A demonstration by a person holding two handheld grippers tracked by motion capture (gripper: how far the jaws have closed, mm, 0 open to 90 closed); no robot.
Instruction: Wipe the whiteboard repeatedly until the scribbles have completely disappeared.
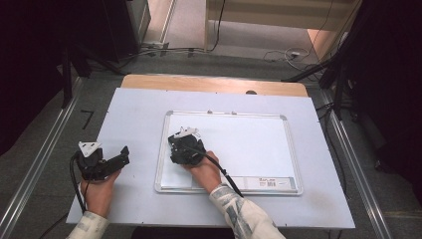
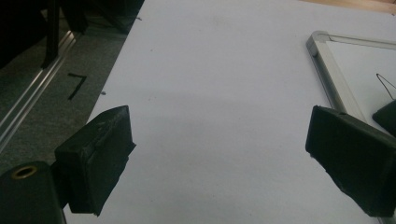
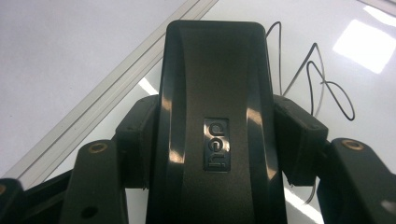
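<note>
Gripping a glossy black eraser (image 3: 215,126) over the whiteboard (image 1: 249,144), right fingers (image 3: 299,135) clamped; left fingers (image 2: 100,154) apart.

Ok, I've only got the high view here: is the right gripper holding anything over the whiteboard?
Observer: Yes. The right gripper is shut on a black whiteboard eraser with a deli badge on its back.
Operator: Is there anything on the board to wipe? I can't make out any marks from up here.
Observer: There's a thin black scribble on the whiteboard, right beside the eraser's front end.
</note>
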